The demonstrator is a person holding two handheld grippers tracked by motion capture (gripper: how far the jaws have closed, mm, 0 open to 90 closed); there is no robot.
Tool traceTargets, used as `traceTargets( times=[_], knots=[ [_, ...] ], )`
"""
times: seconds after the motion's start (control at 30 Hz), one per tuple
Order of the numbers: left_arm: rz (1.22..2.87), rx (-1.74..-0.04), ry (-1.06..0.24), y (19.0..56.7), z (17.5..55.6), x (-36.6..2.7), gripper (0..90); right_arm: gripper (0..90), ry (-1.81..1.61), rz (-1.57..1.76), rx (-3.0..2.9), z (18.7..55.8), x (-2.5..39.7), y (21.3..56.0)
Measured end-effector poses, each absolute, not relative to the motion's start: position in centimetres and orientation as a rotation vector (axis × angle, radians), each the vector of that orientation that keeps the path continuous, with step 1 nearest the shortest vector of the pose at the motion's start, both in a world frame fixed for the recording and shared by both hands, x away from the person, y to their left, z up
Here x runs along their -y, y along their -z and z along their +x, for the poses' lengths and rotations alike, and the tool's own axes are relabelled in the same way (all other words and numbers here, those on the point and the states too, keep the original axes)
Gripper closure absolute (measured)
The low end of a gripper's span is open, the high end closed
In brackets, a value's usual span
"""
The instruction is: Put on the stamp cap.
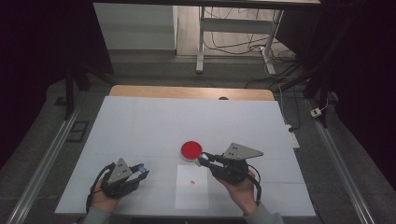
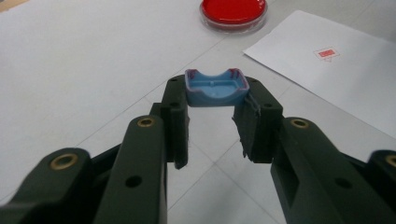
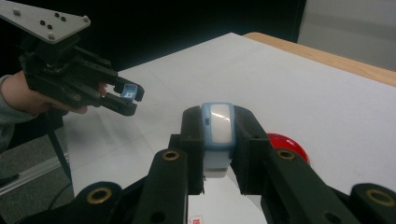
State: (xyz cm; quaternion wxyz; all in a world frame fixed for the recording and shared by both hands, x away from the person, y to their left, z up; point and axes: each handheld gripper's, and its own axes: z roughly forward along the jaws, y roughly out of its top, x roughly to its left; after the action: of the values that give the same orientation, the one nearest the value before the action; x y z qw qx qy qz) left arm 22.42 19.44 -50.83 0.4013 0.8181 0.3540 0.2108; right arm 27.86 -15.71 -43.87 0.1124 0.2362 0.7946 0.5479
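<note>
Left gripper (image 2: pixel 215 105) pinches a small blue plastic cap (image 2: pixel 216 88); right gripper (image 3: pixel 217 140) clamps a blue-rimmed white device (image 3: pixel 218 133). Mating them demands careful alignment.

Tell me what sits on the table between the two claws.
High view: between the left claw and right claw lie bare white table and the white paper sheet's near edge; the red dish sits just beyond.

2 small parts, both held off the bench. Small light-blue plastic cap (image 2: pixel 216 88), shallow tray shape w/ notched rim & reddish corner edges, hollow side up, clamped at the tips of the left hand-held gripper (image 2: pixel 216 100). Pale blue-and-white oblong plastic piece (image 3: pixel 218 133), rounded, w/ white centre panel facing up, pinched in the right hand-held gripper (image 3: pixel 218 140).
</note>
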Motion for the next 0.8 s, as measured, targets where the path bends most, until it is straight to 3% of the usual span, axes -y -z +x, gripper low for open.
traceTargets(
  times=[0.8],
  knots=[
    [2.103, -0.781, -0.518, 49.8, 23.5, -15.2, 65.9, 75.5, -1.625, 0.711, -2.331, 27.8, 15.5, 43.8]
  ],
)
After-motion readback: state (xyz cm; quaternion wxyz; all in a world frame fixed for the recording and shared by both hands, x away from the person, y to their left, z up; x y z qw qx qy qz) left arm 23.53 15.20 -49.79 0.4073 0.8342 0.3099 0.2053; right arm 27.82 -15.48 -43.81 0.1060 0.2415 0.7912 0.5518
